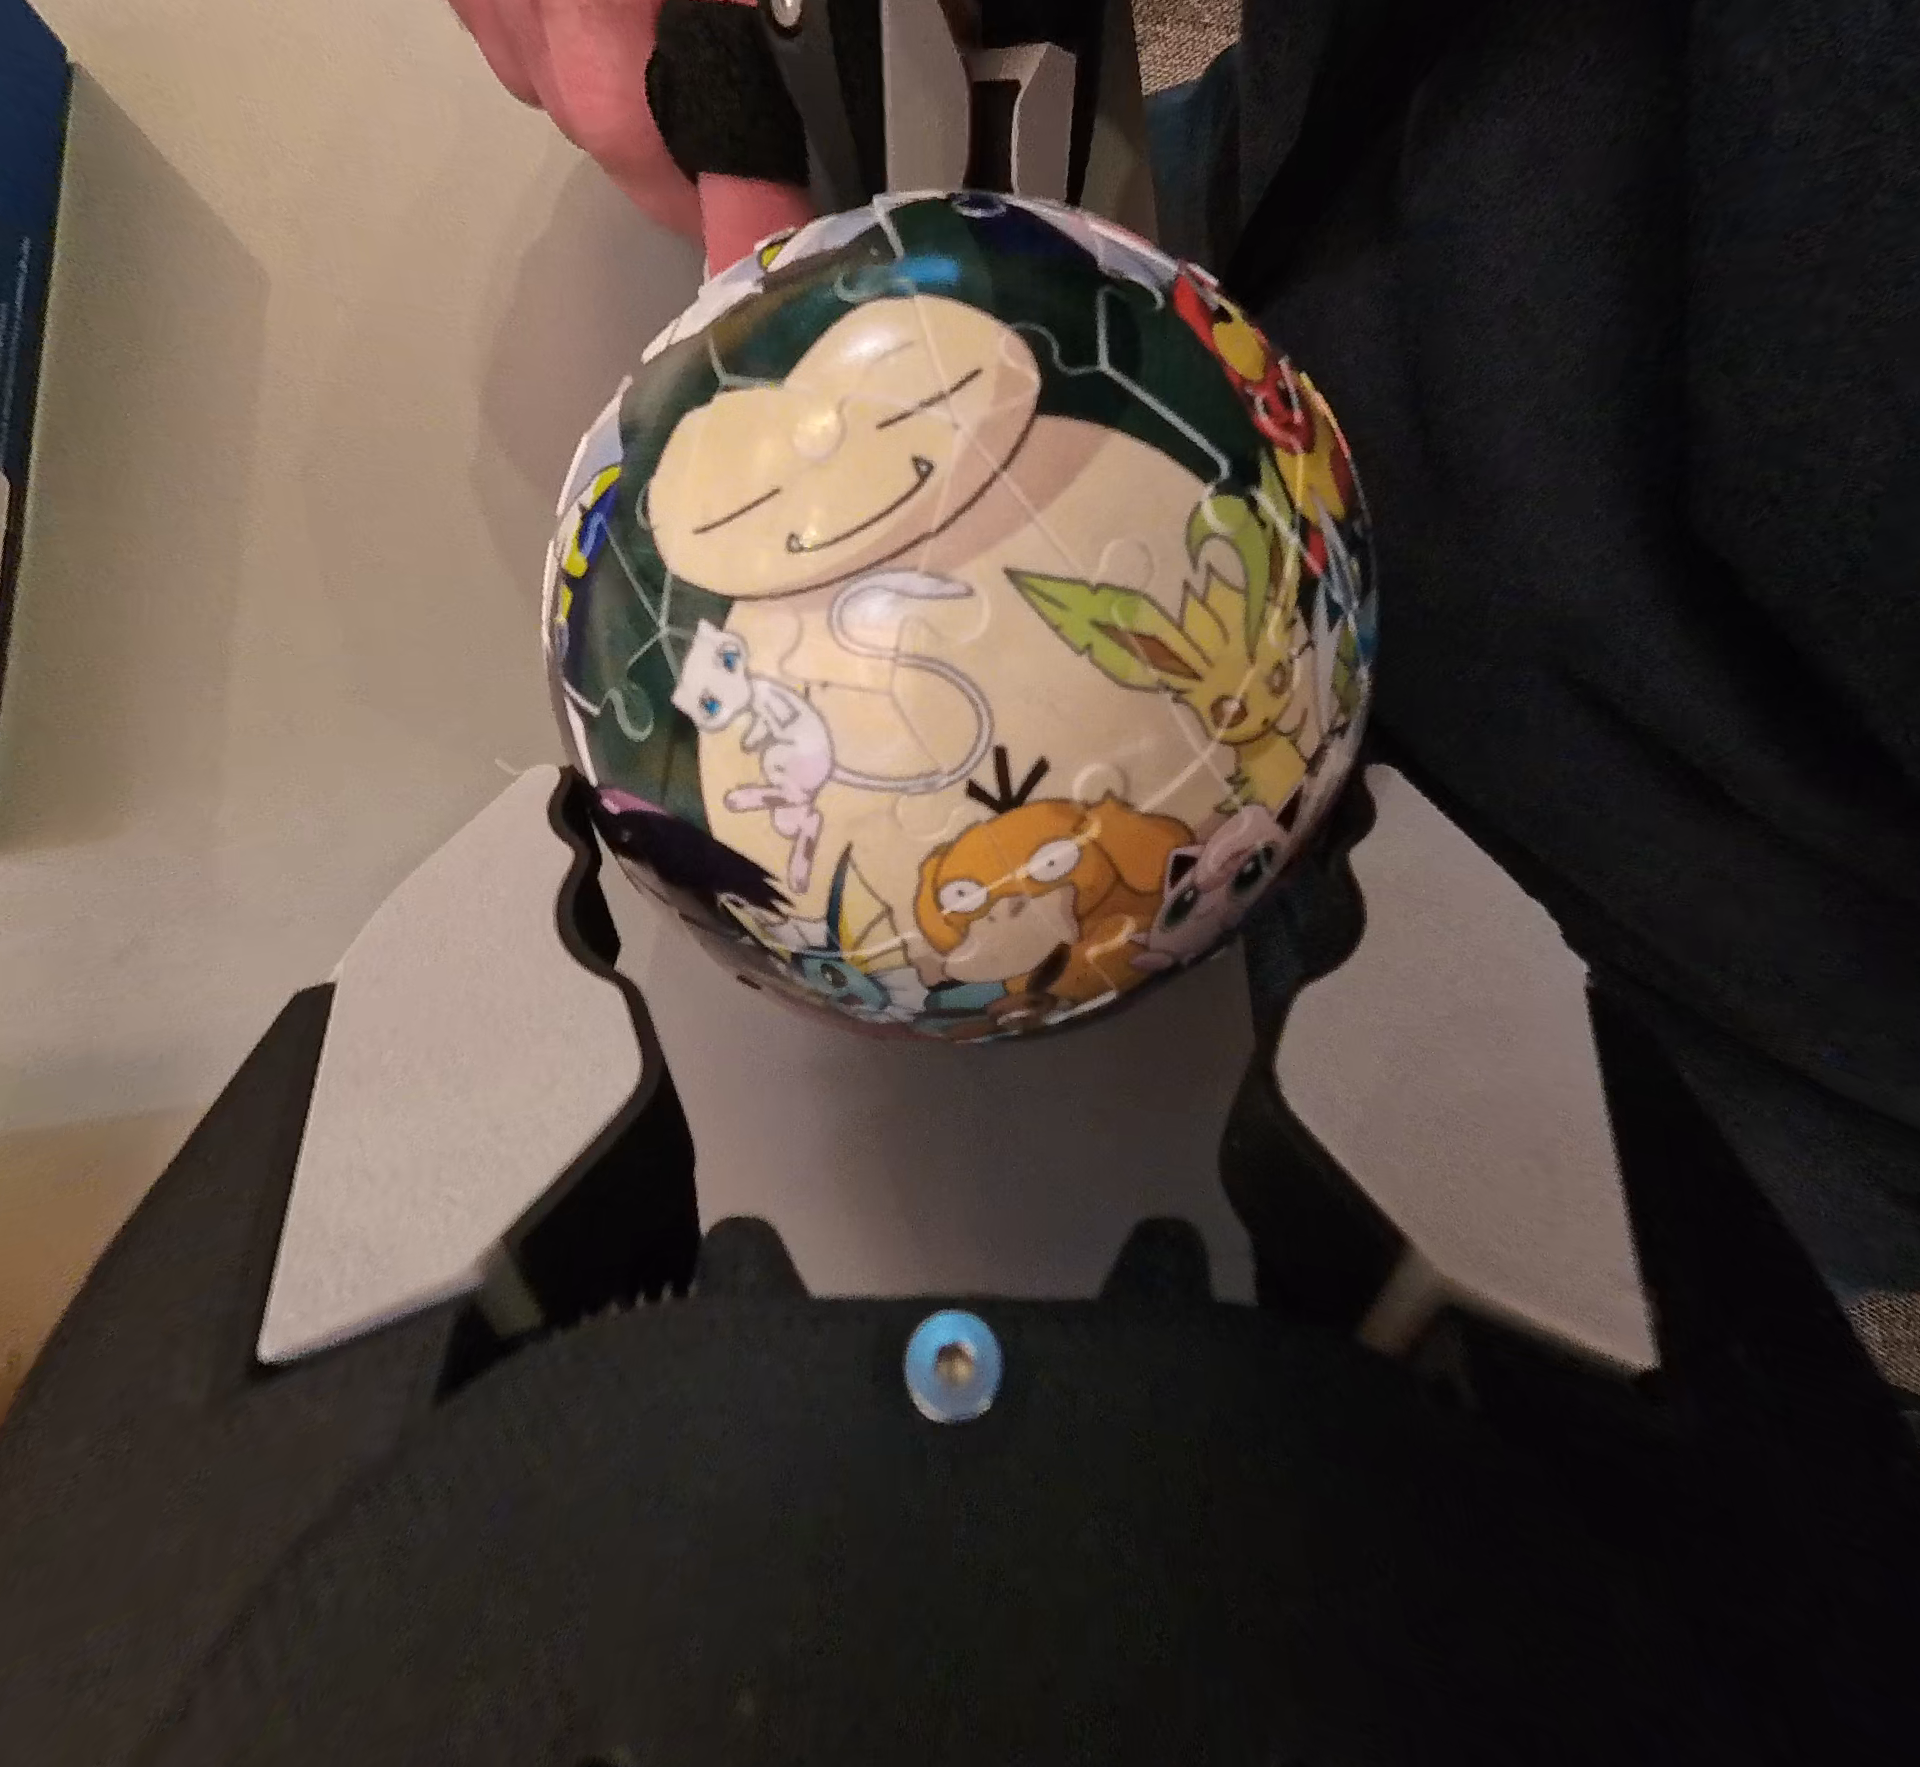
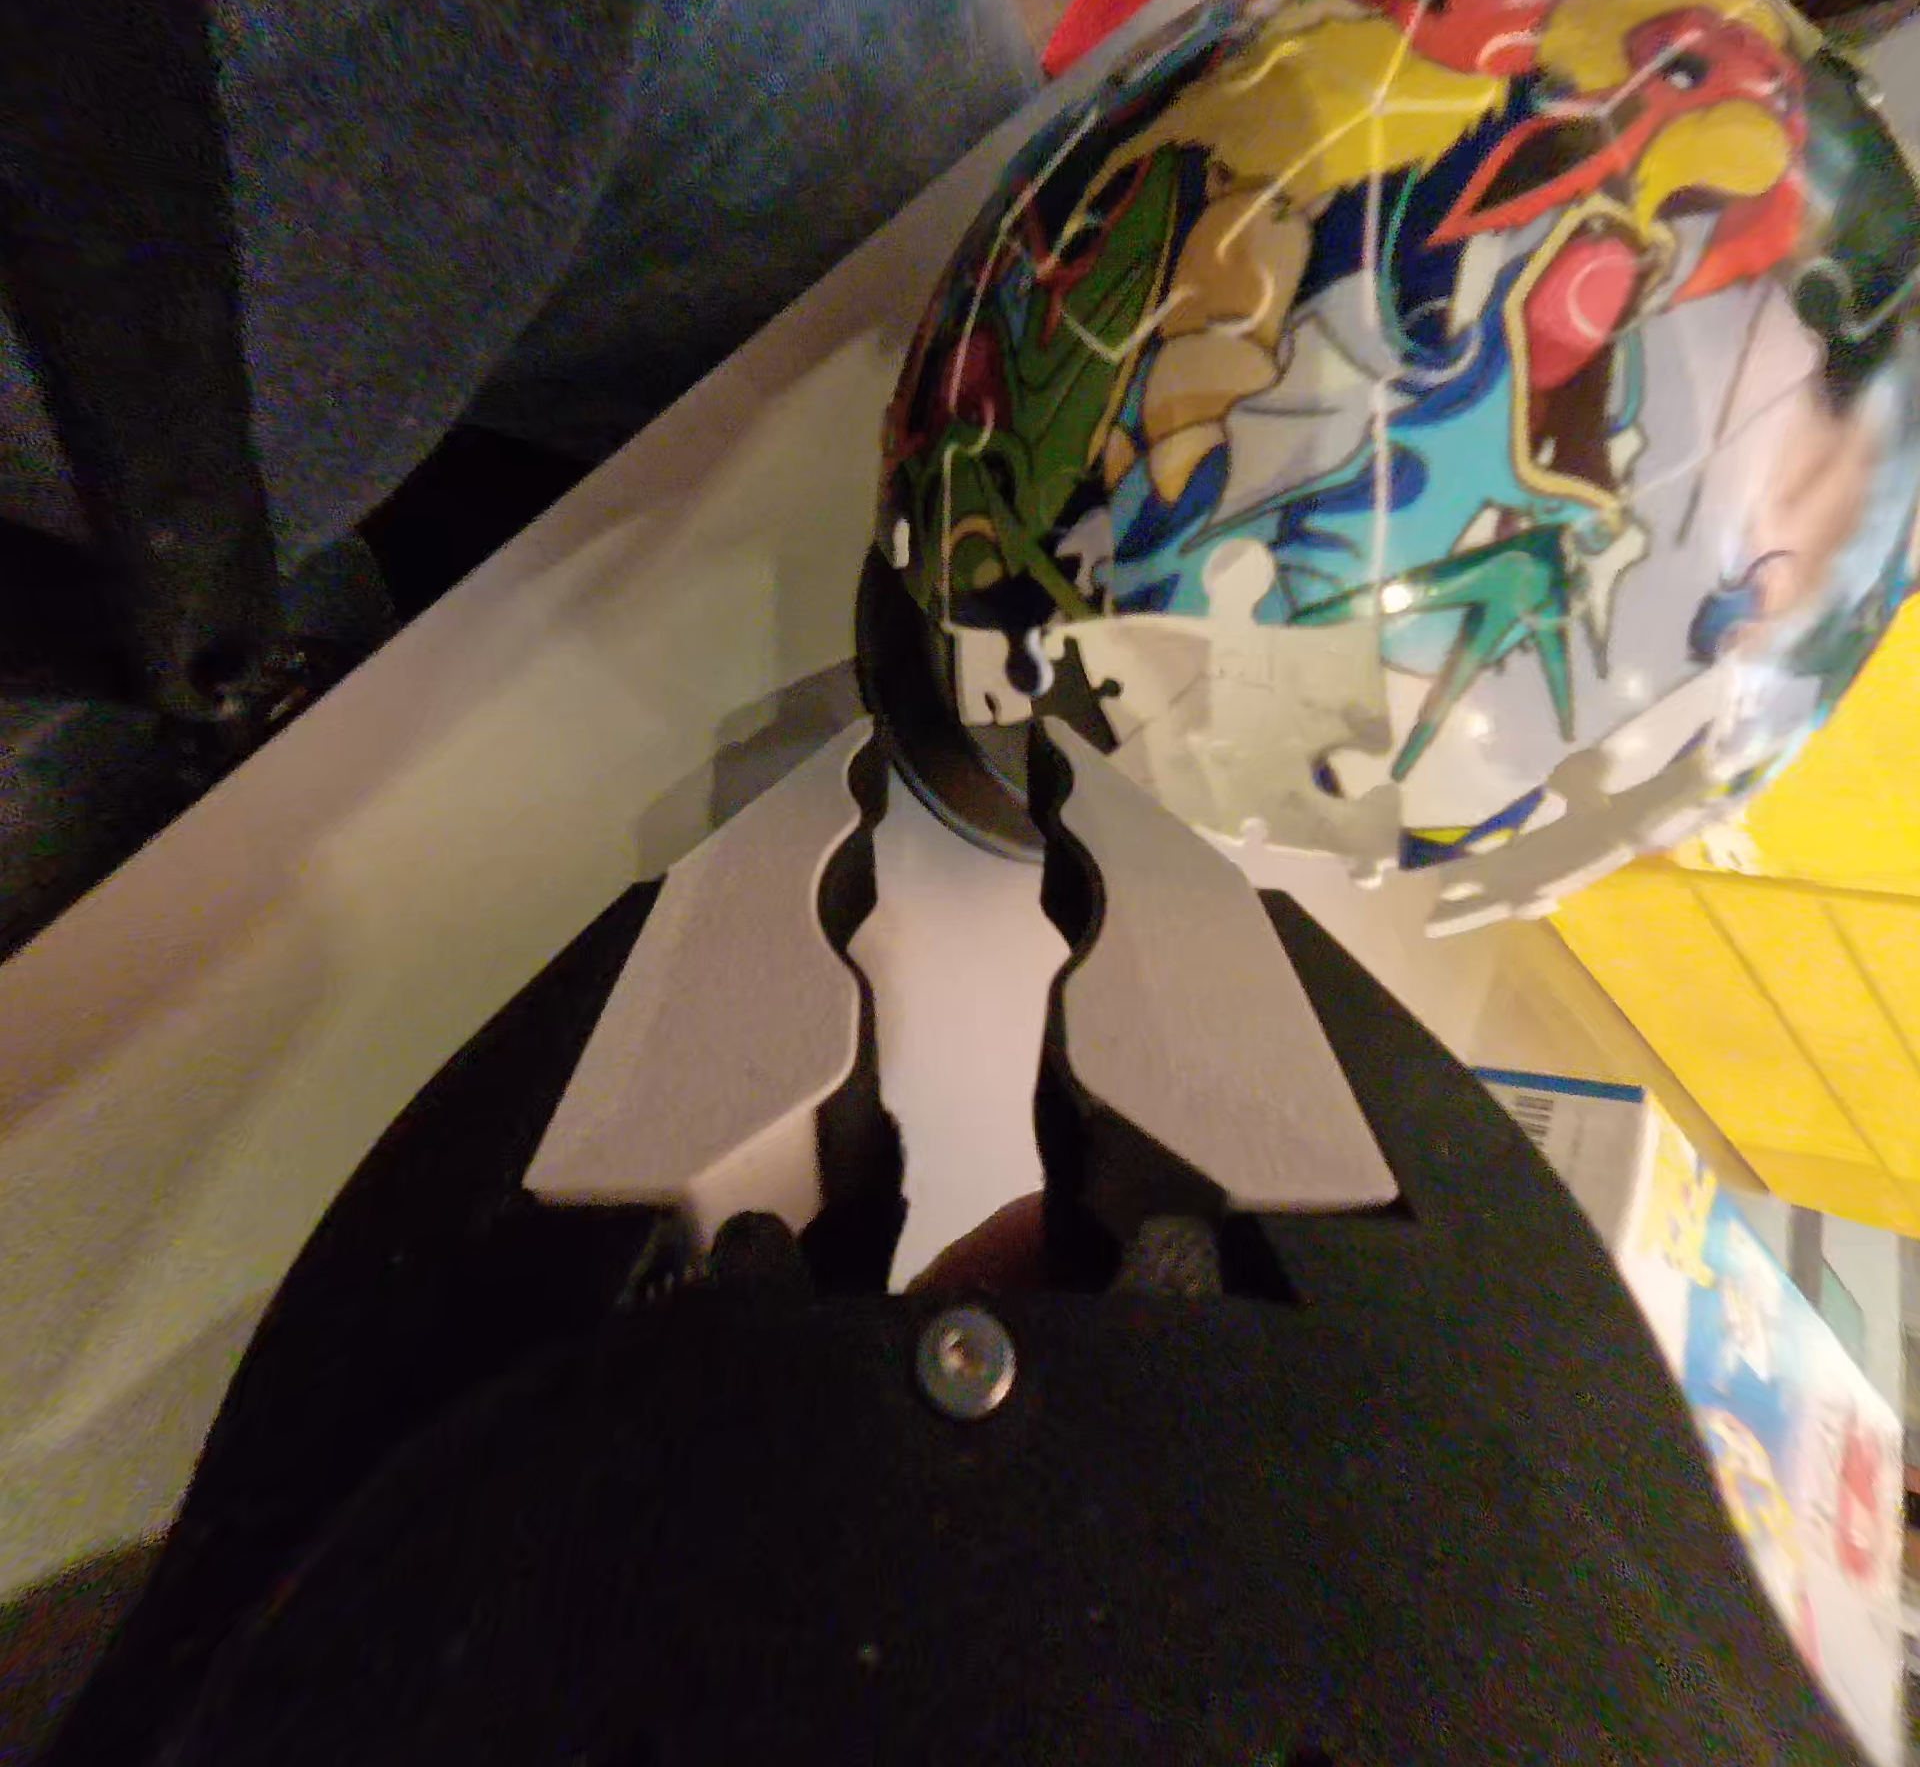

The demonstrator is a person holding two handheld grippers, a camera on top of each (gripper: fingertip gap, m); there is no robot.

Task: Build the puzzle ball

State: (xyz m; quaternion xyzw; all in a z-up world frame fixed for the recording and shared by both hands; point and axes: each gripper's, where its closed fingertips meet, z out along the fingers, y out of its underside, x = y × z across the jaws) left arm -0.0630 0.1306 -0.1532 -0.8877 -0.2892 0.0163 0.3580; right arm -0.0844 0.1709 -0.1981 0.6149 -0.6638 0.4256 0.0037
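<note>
The puzzle ball (image 1: 961, 616), covered in cartoon creatures, sits between the two fingers of my left gripper (image 1: 961, 813), which is shut on its lower sides and holds it above the white table (image 1: 312, 367). In the right wrist view the ball (image 2: 1403, 346) is at upper right, with a jagged open edge of white pieces along its underside. My right gripper (image 2: 961, 751) has its jaws narrowly apart, and the tips pinch a dark ring (image 2: 935, 709) at the ball's lower left edge. The right gripper also shows behind the ball in the left wrist view (image 1: 977, 76).
A person's hand (image 1: 623, 55) holds the far gripper. Dark clothing (image 1: 1558, 522) fills the right side. A blue box (image 1: 31, 346) stands at the left edge. A yellow box (image 2: 1745, 990) and a colourful printed box (image 2: 1766, 1405) lie to the right. The table edge (image 2: 416, 730) runs diagonally. About 8 cm separates my left fingertips from my right.
</note>
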